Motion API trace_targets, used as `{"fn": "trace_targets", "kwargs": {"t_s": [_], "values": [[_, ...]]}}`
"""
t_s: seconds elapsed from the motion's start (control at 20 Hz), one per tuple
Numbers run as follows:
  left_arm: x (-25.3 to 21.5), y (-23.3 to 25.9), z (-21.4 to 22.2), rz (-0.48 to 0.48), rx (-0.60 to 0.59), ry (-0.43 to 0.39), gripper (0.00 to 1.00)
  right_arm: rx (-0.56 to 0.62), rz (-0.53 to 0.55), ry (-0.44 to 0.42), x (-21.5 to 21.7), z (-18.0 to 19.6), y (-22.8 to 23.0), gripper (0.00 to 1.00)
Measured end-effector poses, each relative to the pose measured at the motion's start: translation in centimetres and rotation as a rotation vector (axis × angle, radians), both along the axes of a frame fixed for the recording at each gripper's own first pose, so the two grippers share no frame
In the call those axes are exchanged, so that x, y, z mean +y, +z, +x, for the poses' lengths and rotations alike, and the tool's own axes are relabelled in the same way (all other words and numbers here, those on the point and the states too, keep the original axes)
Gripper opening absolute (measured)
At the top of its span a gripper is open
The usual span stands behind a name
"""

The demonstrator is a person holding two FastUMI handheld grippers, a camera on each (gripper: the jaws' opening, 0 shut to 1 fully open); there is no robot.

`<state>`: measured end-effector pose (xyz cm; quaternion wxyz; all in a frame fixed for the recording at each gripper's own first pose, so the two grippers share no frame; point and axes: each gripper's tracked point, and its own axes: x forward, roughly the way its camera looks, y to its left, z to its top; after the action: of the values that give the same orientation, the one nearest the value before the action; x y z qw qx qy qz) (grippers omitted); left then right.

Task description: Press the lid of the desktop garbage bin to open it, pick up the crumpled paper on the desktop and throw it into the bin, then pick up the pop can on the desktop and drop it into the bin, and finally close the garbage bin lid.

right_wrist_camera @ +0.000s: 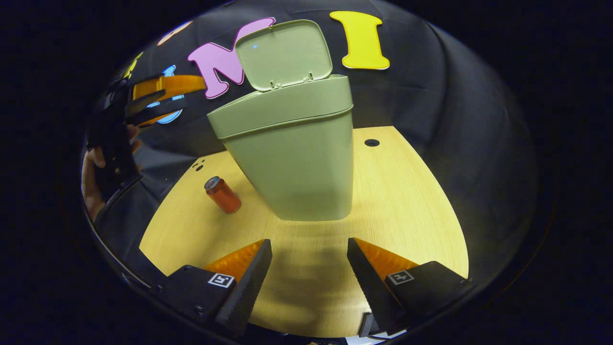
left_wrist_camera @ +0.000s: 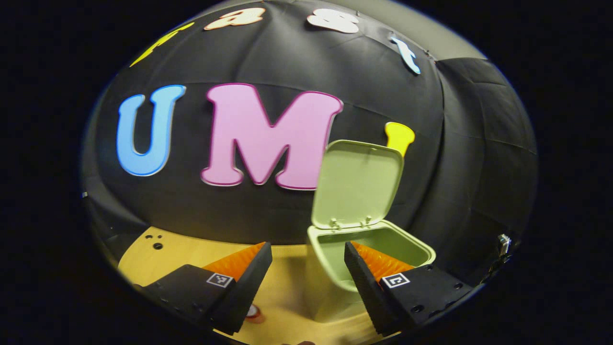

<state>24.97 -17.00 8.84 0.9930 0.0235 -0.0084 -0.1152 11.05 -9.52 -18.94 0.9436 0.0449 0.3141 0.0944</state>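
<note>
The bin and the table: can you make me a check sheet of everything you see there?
Surface: light wooden tabletop with small holes in it.
Job's things: green garbage bin upright, its lid standing open; orange pop can upright on the table beside the bin, apart from it. Crumpled paper: nothing seen on the table.
Clutter: nothing seen.
Grippers: left gripper raised by the bin's open mouth, jaws open and empty; right gripper low over the table facing the bin, jaws open and empty.
Cables: nothing seen.
Surroundings: black cloth wall; a hand holding the left gripper.
</note>
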Motion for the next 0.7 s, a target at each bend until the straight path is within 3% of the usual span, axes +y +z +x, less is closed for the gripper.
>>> {"fn": "trace_targets", "kwargs": {"t_s": [0.25, 0.7], "values": [[10.5, -3.7, -4.4, 0.070, 0.041, 0.118, 0.97, -0.010, -0.041, 0.000, 3.4, -0.6, -0.4, 0.99], [22.3, -12.3, -11.8, 0.035, 0.192, 0.215, 0.97, -0.073, -0.068, 0.033, 12.8, 1.3, -1.8, 0.99]]}}
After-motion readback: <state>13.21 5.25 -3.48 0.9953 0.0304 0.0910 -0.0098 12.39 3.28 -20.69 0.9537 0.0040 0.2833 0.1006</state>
